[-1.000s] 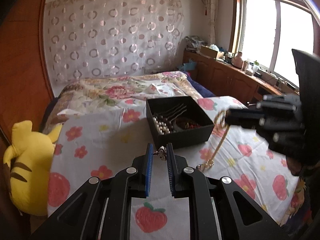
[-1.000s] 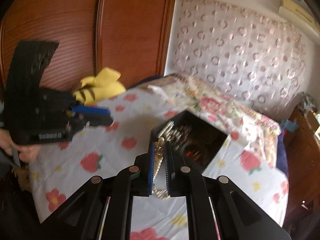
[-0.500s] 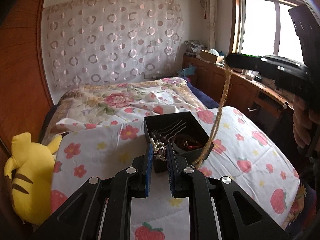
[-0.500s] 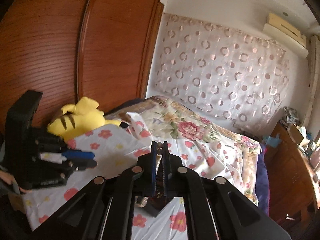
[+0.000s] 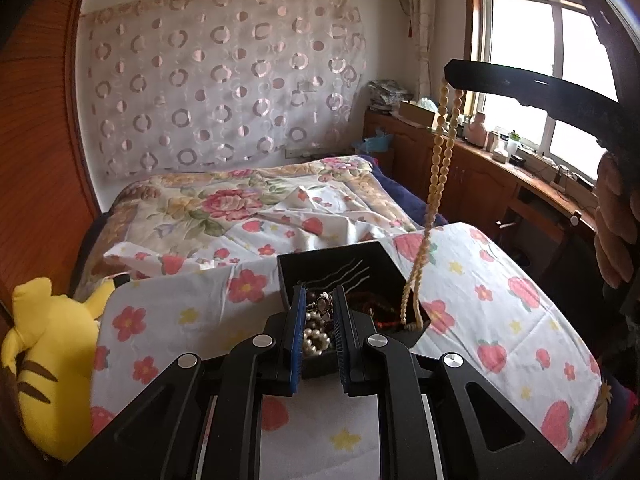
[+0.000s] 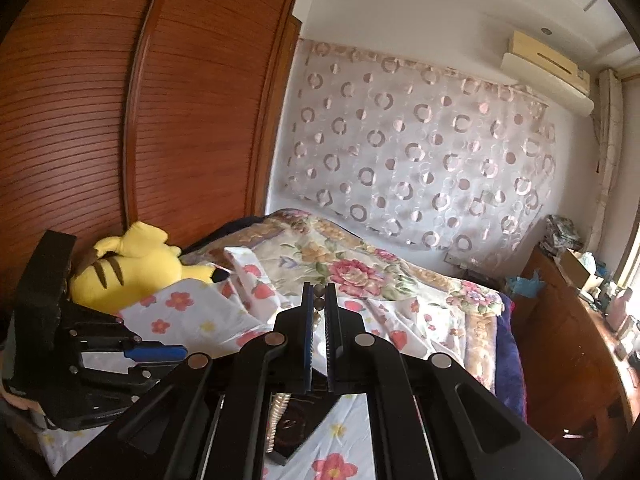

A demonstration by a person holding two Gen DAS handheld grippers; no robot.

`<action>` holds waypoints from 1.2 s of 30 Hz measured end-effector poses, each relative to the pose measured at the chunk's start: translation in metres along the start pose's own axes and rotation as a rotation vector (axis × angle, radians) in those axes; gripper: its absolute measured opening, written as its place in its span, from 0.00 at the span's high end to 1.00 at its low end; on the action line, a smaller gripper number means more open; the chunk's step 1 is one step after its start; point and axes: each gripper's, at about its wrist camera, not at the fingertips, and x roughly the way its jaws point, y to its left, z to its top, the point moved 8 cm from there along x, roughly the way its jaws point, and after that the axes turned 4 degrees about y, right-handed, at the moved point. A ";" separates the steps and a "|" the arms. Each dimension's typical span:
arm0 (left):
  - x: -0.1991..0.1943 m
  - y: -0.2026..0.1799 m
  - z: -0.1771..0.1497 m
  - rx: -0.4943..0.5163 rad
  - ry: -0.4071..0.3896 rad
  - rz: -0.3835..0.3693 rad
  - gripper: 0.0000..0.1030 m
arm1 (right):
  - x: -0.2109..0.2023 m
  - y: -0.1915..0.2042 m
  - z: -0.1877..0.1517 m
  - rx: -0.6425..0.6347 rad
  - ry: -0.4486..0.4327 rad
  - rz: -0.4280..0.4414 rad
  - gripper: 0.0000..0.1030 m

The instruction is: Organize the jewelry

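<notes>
Hanging from the right gripper at upper right, a cream bead necklace is pinched, its end in the black box; a small trinket (silvery) is clamped by the left gripper, lower centre.

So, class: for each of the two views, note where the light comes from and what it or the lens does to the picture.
Left wrist view: daylight through the window blows out the panes, and the right gripper with its bead necklace is backlit. Right wrist view: even light; the fisheye bows the wardrobe and darkens the corners.
</notes>
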 end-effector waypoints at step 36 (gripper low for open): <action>0.002 0.000 -0.045 -0.034 -0.063 0.161 0.08 | 0.026 0.013 -0.129 0.242 0.150 0.097 0.44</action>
